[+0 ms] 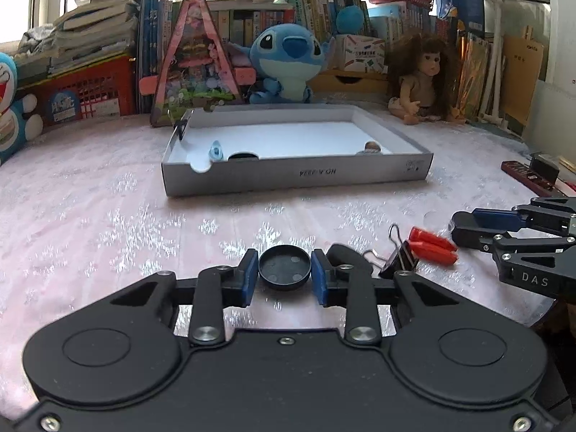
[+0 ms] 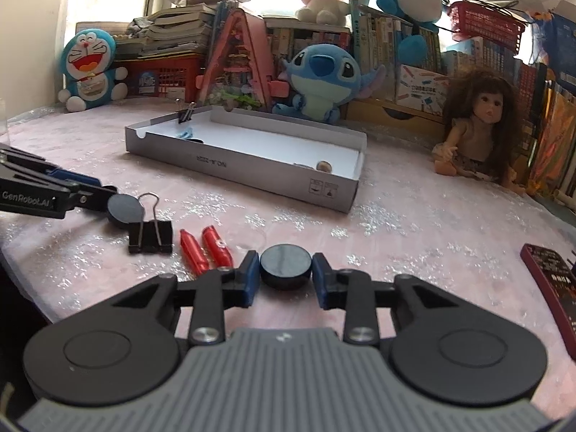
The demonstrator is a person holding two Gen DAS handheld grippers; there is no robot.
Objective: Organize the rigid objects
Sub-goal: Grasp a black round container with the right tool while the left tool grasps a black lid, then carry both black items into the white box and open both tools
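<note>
In the left wrist view my left gripper [image 1: 284, 280] has its blue pads against both sides of a black round cap [image 1: 284, 266], hollow side up, low over the pink cloth. The right wrist view shows my right gripper [image 2: 285, 282] shut the same way on a second black disc [image 2: 285, 262]. Between the two lie a black binder clip [image 2: 149, 234] and two red pieces [image 2: 205, 252]. A white shallow box [image 1: 295, 176] stands further back. It holds a small blue item [image 1: 216, 151], a black round piece [image 1: 243, 156] and a small brown object [image 1: 370, 145], and a clip [image 1: 180, 129] grips its left wall.
A blue plush [image 1: 288, 64], a doll [image 1: 424, 75], a pink triangular toy house [image 1: 194, 61], red baskets and rows of books line the back edge. A dark red remote [image 2: 550, 280] lies at the right. The pink cloth [image 1: 108, 216] covers the table.
</note>
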